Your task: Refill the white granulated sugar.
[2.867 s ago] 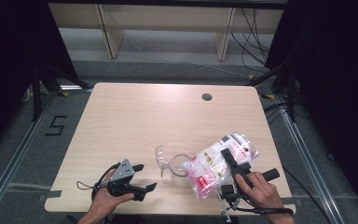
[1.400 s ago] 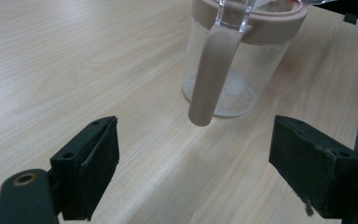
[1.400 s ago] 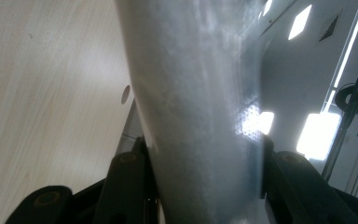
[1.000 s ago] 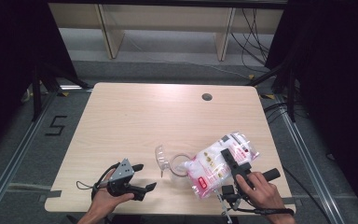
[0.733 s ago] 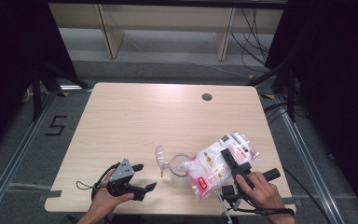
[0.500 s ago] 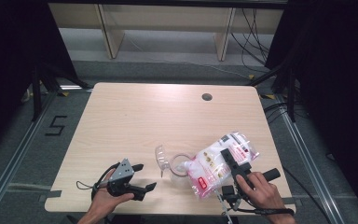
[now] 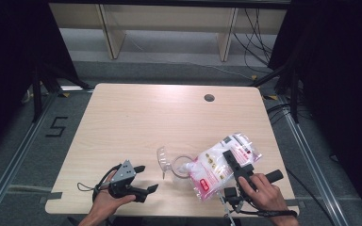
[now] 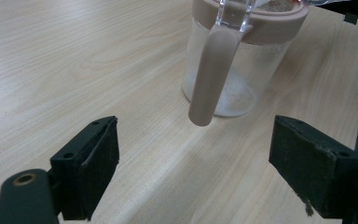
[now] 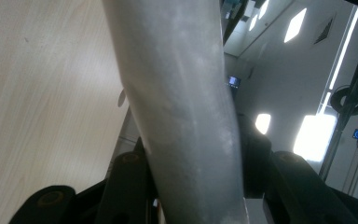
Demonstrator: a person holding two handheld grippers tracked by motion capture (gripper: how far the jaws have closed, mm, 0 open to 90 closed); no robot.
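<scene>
A clear jar (image 7: 178,166) with a pinkish rim and handle stands near the table's front edge, its clear flip lid raised at its left. A plastic bag (image 7: 214,162) of pale contents with a red label leans over the jar's mouth from the right. My right gripper (image 7: 233,162) is shut on this bag; in the right gripper view the bag (image 9: 182,93) rises between the jaws of the right gripper (image 9: 193,186). My left gripper (image 7: 147,178) rests left of the jar, open and holding nothing. In the left gripper view the jar (image 8: 228,70) stands just beyond the left gripper (image 8: 196,140).
The wooden table (image 7: 136,117) has a round cable hole (image 7: 209,98) at the back right. A floor mark shaped like a 5 (image 7: 56,127) lies left of the table. Wooden shelving (image 7: 169,28) stands behind.
</scene>
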